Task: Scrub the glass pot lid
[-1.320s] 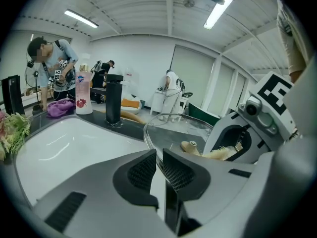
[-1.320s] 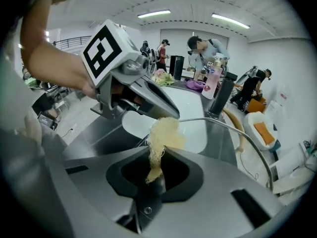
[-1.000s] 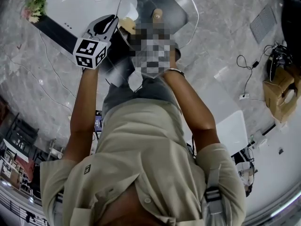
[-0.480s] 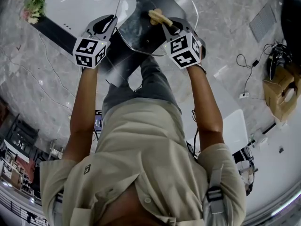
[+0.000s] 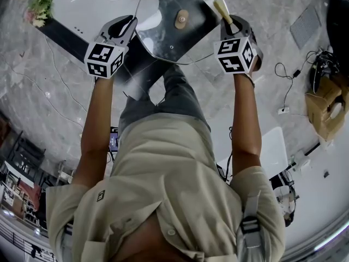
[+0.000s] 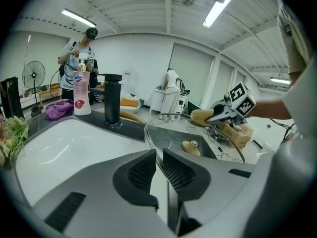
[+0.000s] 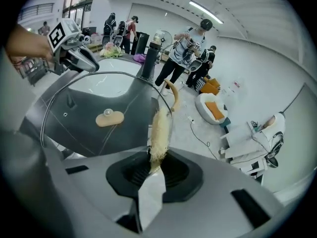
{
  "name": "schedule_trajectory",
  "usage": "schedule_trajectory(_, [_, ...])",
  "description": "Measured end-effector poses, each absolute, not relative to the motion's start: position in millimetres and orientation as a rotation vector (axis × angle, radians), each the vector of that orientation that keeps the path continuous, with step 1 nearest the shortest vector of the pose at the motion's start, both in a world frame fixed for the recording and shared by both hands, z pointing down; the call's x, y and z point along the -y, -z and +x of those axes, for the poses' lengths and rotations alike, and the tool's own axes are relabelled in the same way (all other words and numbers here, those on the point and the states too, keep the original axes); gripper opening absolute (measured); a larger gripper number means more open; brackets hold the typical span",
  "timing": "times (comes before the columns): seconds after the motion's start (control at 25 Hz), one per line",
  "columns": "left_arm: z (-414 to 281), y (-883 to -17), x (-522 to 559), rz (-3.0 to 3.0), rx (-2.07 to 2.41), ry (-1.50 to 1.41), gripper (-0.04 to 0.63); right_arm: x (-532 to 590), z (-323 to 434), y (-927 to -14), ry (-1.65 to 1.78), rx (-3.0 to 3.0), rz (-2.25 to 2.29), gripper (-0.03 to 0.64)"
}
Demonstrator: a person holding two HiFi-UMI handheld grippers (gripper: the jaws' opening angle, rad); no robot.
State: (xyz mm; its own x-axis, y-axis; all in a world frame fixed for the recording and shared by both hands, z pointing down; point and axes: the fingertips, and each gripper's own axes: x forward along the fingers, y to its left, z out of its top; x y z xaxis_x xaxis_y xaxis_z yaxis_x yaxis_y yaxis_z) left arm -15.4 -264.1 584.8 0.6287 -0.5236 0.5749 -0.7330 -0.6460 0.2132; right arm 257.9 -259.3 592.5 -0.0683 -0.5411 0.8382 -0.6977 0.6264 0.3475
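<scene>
left claw [image 5: 130, 22] only pinches the glass lid [image 5: 163, 37] by its rim, right claw [image 5: 232, 22] clamped on the scrubber [image 5: 222, 9], push hard and it'll twist loose

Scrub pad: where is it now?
Head view, right side: the scrub pad, clamped in the right claw, at the right edge of the glass pot lid.

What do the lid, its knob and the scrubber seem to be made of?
Lid: clear, glossy glass; what lies behind shows through it. A thin band, probably metal, runs round its edge.
Knob: pale tan and matte, likely wood or bamboo.
Scrubber: yellowish, rough and fibrous, perhaps loofah or another plant fibre; the look leaves it open.
</scene>
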Motion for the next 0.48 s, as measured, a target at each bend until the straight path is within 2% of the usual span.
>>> schedule_trajectory(0.32, [-16,-584,266,2.421,1.002,-0.646,0.057,252,250,-596,-0.180,1.737,0.996,0.061])
schedule_trajectory(0.48, [-15,-583,268,2.424,1.012,-0.637,0.055,235,223,-604,-0.193,1.774,0.915,0.061])
